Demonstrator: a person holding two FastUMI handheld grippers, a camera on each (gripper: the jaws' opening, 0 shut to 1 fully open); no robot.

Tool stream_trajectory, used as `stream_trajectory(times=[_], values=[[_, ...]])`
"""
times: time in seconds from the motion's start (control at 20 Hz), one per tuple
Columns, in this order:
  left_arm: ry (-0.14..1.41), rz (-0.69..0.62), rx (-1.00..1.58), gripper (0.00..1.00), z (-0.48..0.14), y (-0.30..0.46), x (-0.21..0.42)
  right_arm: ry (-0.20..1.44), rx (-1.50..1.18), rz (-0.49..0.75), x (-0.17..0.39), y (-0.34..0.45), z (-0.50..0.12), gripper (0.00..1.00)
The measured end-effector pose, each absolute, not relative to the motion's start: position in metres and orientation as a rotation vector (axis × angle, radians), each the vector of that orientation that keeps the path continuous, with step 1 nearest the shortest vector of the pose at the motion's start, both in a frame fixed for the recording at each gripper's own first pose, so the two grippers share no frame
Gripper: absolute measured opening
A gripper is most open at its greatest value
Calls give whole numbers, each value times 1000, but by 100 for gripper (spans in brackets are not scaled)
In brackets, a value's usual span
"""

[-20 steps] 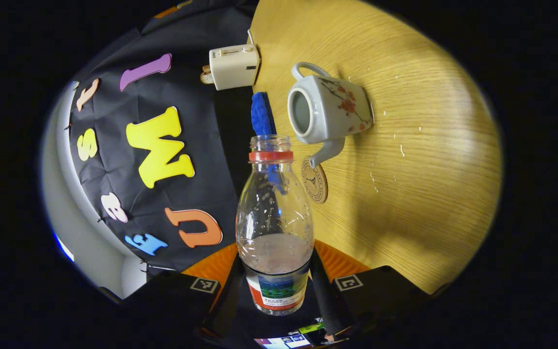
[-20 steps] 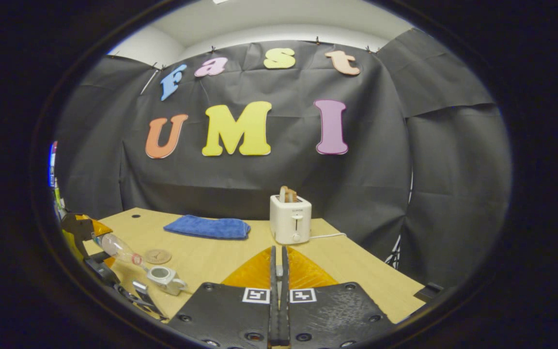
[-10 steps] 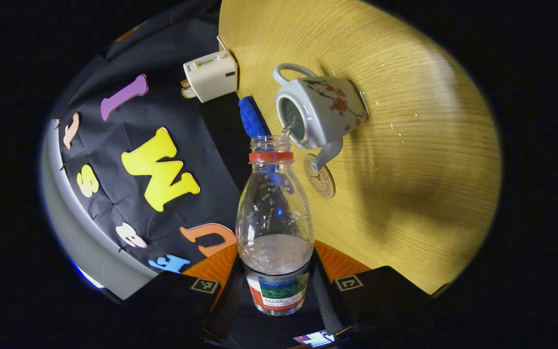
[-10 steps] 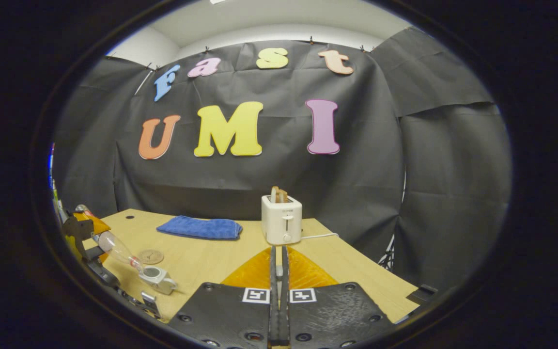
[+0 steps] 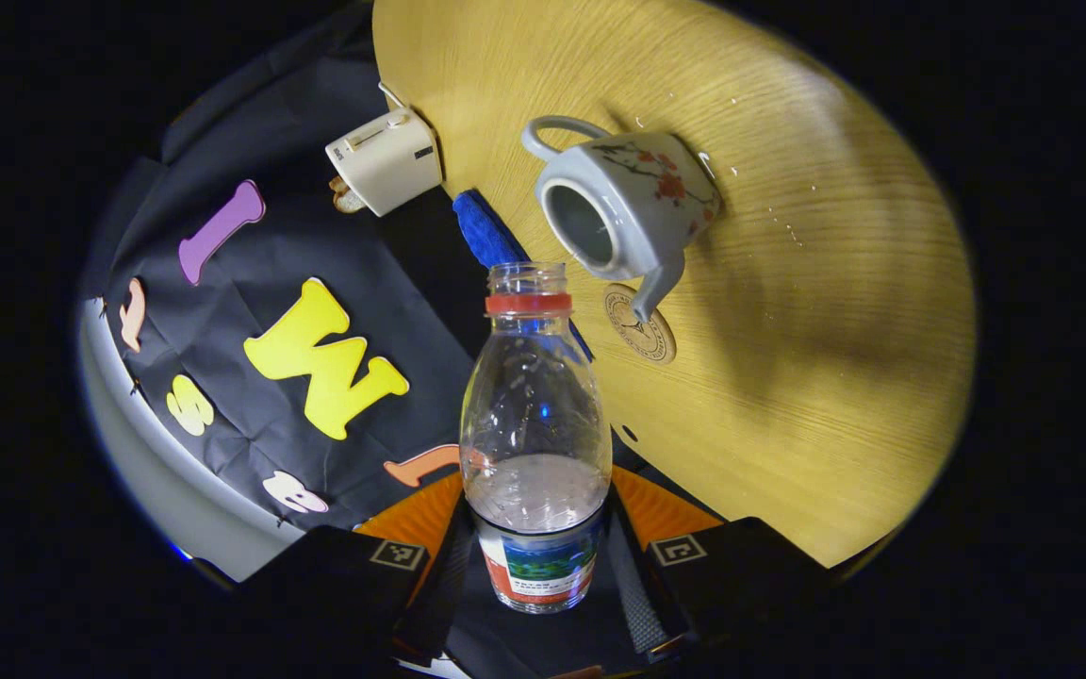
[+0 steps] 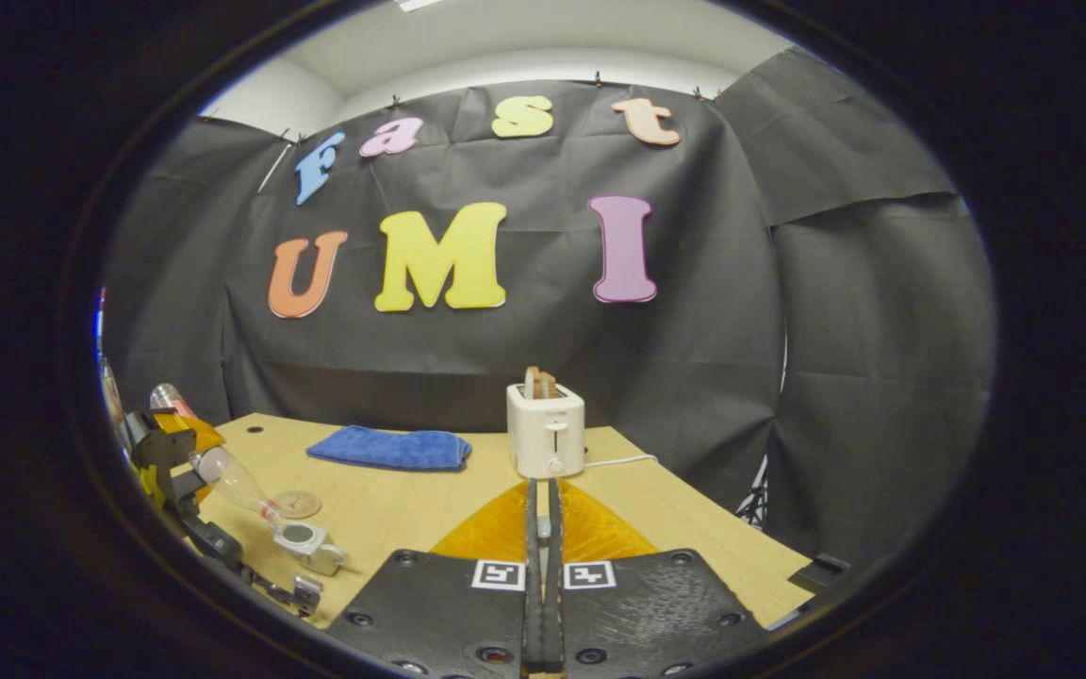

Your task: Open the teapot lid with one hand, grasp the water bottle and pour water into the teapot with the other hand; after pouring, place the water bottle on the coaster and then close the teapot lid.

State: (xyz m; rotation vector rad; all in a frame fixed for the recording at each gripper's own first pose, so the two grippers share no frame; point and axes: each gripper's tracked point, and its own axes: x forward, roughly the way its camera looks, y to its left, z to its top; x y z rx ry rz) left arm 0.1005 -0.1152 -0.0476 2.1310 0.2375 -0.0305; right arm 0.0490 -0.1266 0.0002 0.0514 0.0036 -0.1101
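My left gripper (image 5: 538, 528) is shut on the lower body of a clear water bottle (image 5: 534, 415) with a red neck ring and no cap. The bottle is tilted, its mouth close beside the open top of the grey flowered teapot (image 5: 633, 203). A little water sits near the bottle's base. A round coaster (image 5: 642, 325) lies by the spout. The right gripper view has the teapot (image 6: 312, 545), bottle (image 6: 232, 481) and coaster (image 6: 298, 504) at lower left. My right gripper (image 6: 540, 486) is held above the table, fingers together; I see nothing between them.
A white toaster (image 5: 383, 160) (image 6: 545, 429) with toast stands at the back of the wooden table (image 5: 788, 377). A folded blue towel (image 5: 486, 231) (image 6: 387, 448) lies to its left. Small water drops speckle the wood near the teapot.
Half a second ago a thin trickle ran from the bottle's mouth into the teapot; now none shows. The left gripper has rolled further, turning its view. The right gripper has barely moved.
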Motion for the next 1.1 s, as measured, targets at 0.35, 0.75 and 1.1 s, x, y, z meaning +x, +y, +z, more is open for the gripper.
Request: stream_trajectory(times=[0.35, 0.75, 1.1], values=[[223, -17, 2185, 72, -37, -123, 99, -3, 54, -106, 48, -127, 3, 0], [206, 1, 2200, 72, -35, -119, 101, 5, 78, -123, 50, -134, 0, 0], [207, -3, 2205, 75, -39, -117, 103, 9, 88, -143, 52, -139, -1, 0]])
